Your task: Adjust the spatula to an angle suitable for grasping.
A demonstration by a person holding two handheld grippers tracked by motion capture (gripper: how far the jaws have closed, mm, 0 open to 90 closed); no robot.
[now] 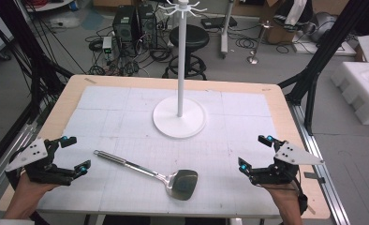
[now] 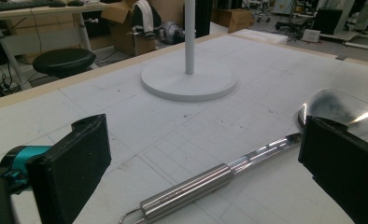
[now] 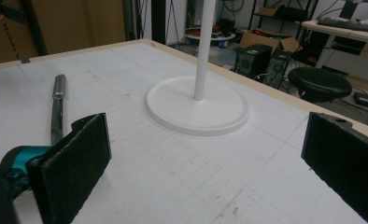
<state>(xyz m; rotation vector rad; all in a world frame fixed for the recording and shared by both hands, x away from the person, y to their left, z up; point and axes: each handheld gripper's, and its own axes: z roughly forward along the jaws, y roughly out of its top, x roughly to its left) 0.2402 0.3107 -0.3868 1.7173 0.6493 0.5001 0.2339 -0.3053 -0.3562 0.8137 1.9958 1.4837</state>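
Note:
A steel spatula (image 1: 147, 172) lies flat on the white mat, handle toward the left, blade (image 1: 183, 183) toward the front. In the left gripper view its handle (image 2: 191, 189) lies between my jaws, farther ahead. A white stand (image 1: 180, 70) with a round base (image 1: 179, 121) and hooks on top rises at the mat's middle. My left gripper (image 1: 76, 154) rests open at the front left, nothing in it. My right gripper (image 1: 256, 152) is open at the front right, also holding nothing. The right gripper view shows the stand's base (image 3: 197, 111) ahead and the spatula handle (image 3: 57, 109) to its left.
The wooden table's edge (image 1: 292, 122) frames the white mat (image 1: 248, 117). Behind the table stand a black stool (image 1: 189, 38), computer towers (image 1: 135, 23) and tangled cables. White foam blocks (image 1: 363, 89) sit on the floor to the right. Black frame legs (image 1: 313, 70) flank the table.

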